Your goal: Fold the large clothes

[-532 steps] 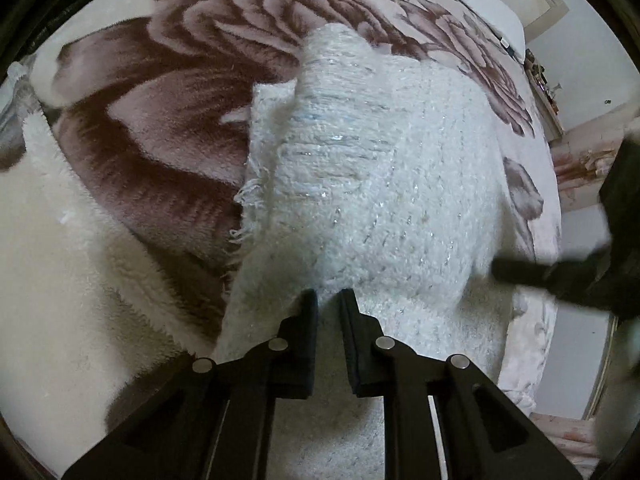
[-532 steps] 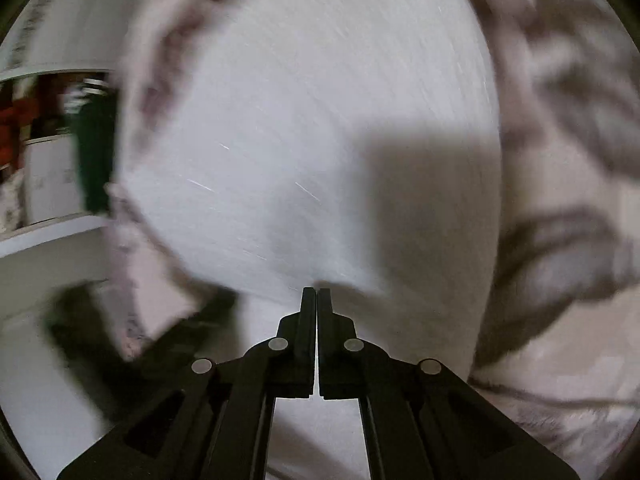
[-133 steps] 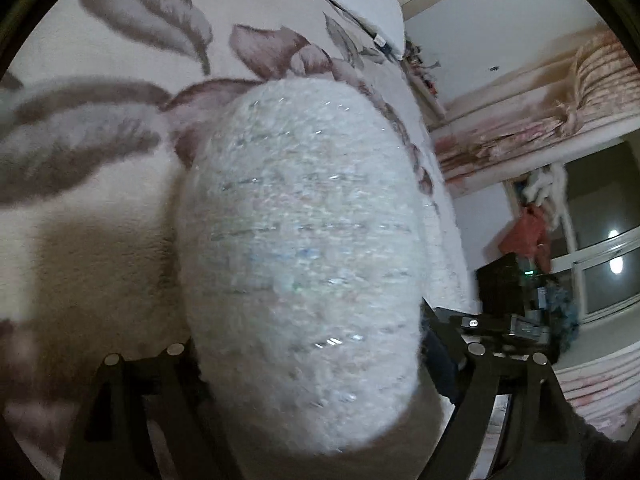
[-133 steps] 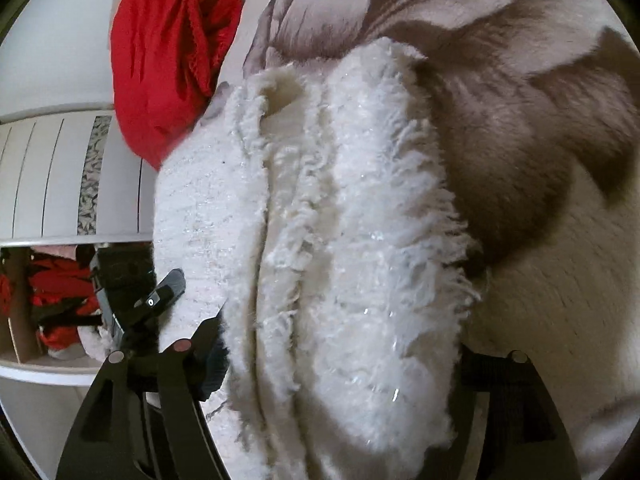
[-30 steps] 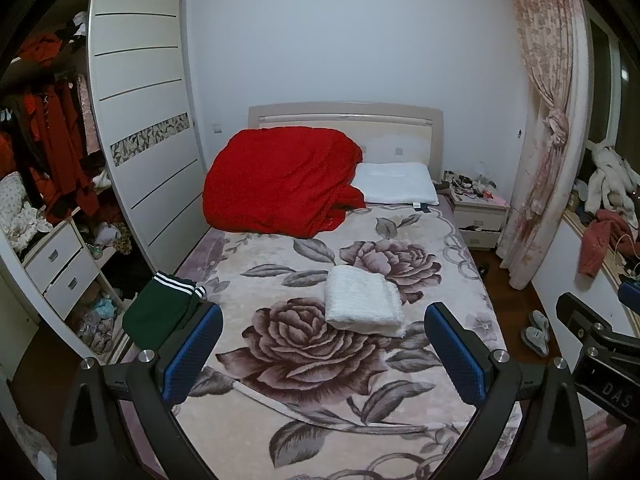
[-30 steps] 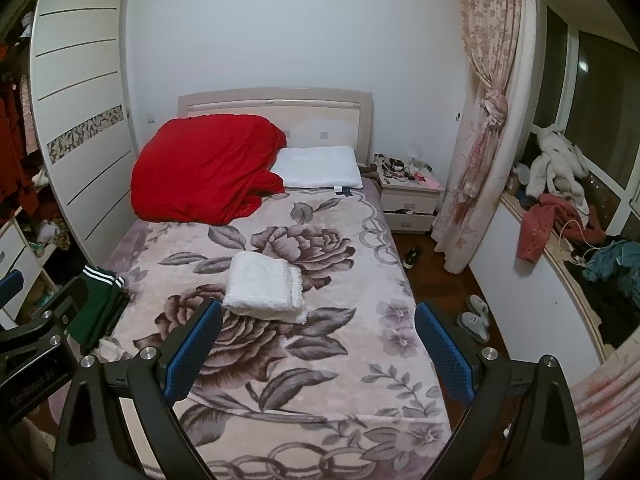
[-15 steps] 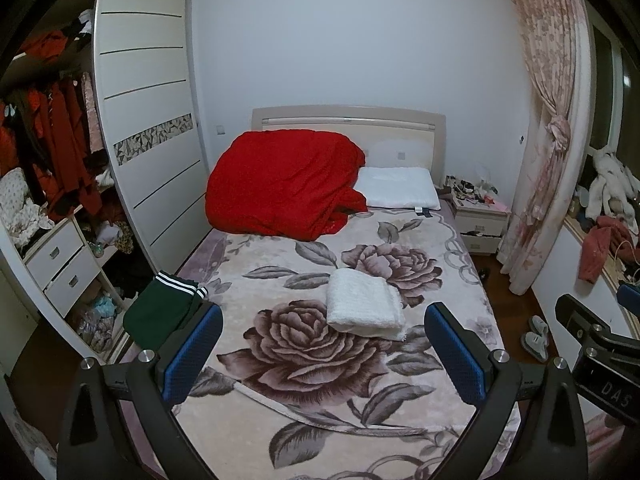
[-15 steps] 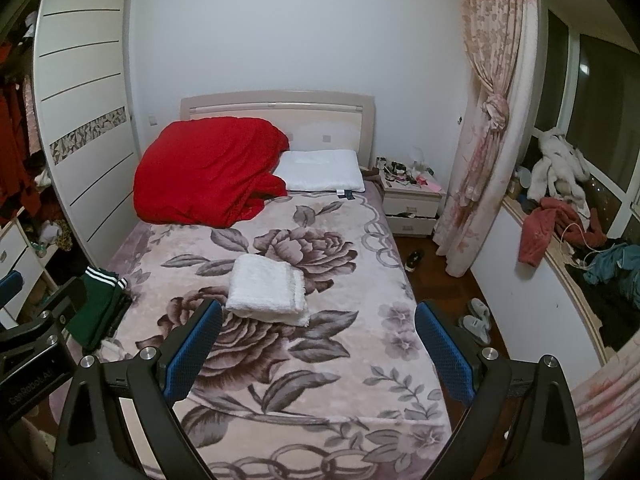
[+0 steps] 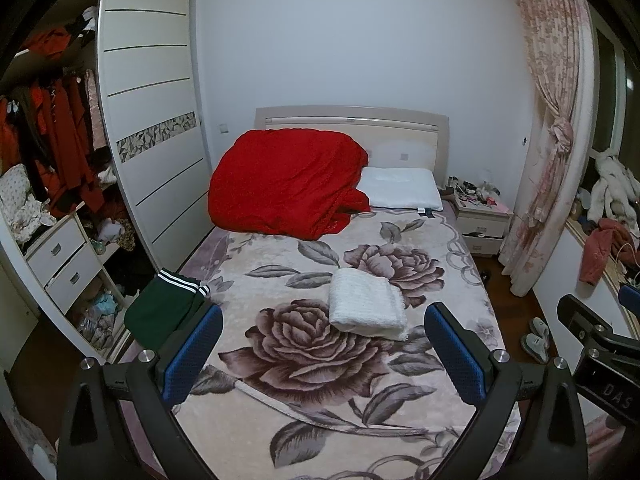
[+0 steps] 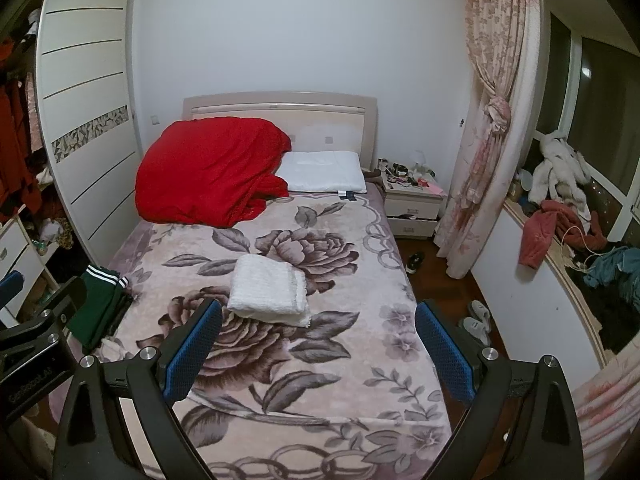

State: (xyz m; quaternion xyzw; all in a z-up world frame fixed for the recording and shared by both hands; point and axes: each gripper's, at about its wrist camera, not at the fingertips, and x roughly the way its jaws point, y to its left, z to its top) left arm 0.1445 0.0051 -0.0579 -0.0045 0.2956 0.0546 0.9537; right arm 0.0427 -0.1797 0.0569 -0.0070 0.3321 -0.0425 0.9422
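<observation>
The left claw [image 9: 323,354] is wide open and holds nothing. Its two blue pads [image 9: 195,350] stand far apart. The right claw [image 10: 318,350] is wide open too, with nothing in it. Both claws hang in the air at the foot of the bed [image 9: 492,308], well apart from everything on it.

The bed wears a soft blanket [image 9: 320,412] with big brown roses and grey leaves. The white sweater [image 9: 366,309] lies folded in a neat flat block near the middle of the bed. In the left view it sits beyond the claw, in the gap between the two fingers. In the right view the sweater [image 10: 269,291] is closer to the claw's left finger. Neither claw touches it.

A green piece of clothing with white stripes [image 9: 164,306] lies at the left edge of the bed. Farther back, a big red cover [image 9: 286,186] is heaped up against the headboard [image 9: 400,132], and a white pillow [image 9: 400,194] lies just beside it.

To the left stands a white wardrobe [image 9: 152,140] with red clothes hanging inside. To the right of the bed are a small nightstand [image 10: 412,208], a pink flowered curtain [image 10: 484,120], and slippers [image 10: 476,316] on the floor.
</observation>
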